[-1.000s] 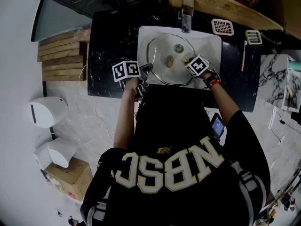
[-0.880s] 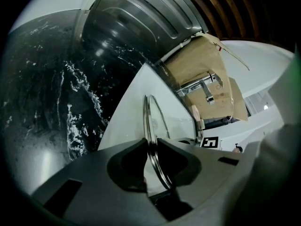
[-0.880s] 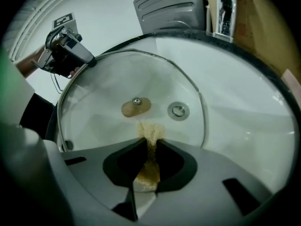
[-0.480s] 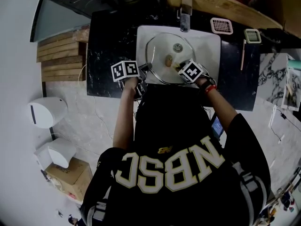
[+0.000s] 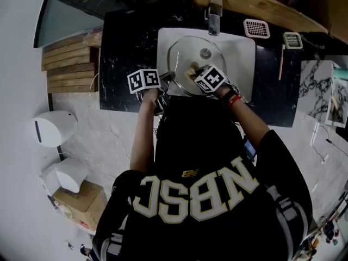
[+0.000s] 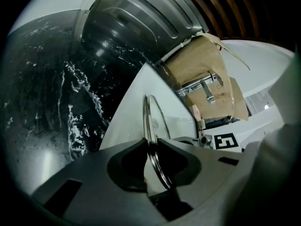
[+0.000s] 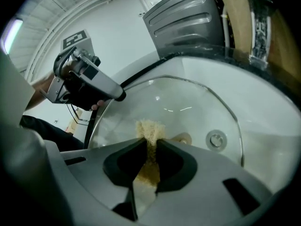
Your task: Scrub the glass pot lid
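Clamping glass pot lid [image 5: 187,50] rim edge-on: left tongs [image 6: 150,146]; right tongs [image 7: 149,149] clenched on scrub pad [image 7: 149,128], pad against lid glass.

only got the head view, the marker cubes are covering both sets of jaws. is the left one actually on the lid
observer: Yes. In the left gripper view the left gripper is shut on the metal rim of the glass pot lid, which shows edge-on between the jaws.
operator: ok and the other one, anything in it
observer: In the right gripper view the right gripper is shut on a tan scrub pad.
operator: how much pad is poking out
observer: Only a short tuft shows past the jaw tips. It looks to be against the glass, left of the sink drain.
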`<state>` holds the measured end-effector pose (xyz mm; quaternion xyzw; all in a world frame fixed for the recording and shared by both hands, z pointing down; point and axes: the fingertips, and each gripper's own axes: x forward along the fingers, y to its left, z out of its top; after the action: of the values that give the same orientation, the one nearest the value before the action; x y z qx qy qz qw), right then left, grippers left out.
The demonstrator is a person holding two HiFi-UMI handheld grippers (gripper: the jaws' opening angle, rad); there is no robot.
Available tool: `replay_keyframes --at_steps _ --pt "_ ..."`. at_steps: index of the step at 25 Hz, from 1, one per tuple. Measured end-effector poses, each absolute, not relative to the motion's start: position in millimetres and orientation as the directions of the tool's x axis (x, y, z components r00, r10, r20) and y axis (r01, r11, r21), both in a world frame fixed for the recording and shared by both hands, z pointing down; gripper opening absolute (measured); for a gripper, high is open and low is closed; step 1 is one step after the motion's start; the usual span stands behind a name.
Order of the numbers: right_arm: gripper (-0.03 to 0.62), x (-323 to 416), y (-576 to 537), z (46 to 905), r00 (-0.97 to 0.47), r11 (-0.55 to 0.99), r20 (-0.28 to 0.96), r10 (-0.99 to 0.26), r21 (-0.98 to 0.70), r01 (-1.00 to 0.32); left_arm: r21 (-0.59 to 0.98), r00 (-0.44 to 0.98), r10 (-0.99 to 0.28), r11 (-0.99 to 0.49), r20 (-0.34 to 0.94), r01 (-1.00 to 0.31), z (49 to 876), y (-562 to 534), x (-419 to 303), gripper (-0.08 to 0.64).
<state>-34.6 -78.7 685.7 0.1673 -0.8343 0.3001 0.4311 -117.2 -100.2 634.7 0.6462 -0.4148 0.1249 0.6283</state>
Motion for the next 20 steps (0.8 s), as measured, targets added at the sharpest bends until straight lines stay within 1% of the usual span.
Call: replay_keyframes --at_steps 3,8,14,20 --pt "0.066 -44.3 -92.7 685.6 -0.590 0.766 0.806 -0.039 -0.355 -0.536 0.708 0.624 -0.379 0.134 0.683 -0.693 634.5 -99.8 -117.0 0.077" --pt "0.067 -49.9 -122.5 691.9 -0.579 0.796 0.809 -0.100 -0.284 -0.535 0.704 0.621 -0.377 0.139 0.688 -0.696 635.0 -99.9 -116.8 0.077" --pt "0.069 -44.5 -156.0 704.9 -0.567 0.760 0.809 -0.156 -0.268 -0.592 0.700 0.617 -0.369 0.152 0.695 -0.698 636.7 -100.1 -118.6 0.077" --pt "0.068 -25.2 -179.0 717.9 -0.487 0.760 0.849 -0.207 -0.173 -0.626 0.702 0.621 -0.369 0.142 0.692 -0.698 636.3 -99.5 -117.4 0.077"
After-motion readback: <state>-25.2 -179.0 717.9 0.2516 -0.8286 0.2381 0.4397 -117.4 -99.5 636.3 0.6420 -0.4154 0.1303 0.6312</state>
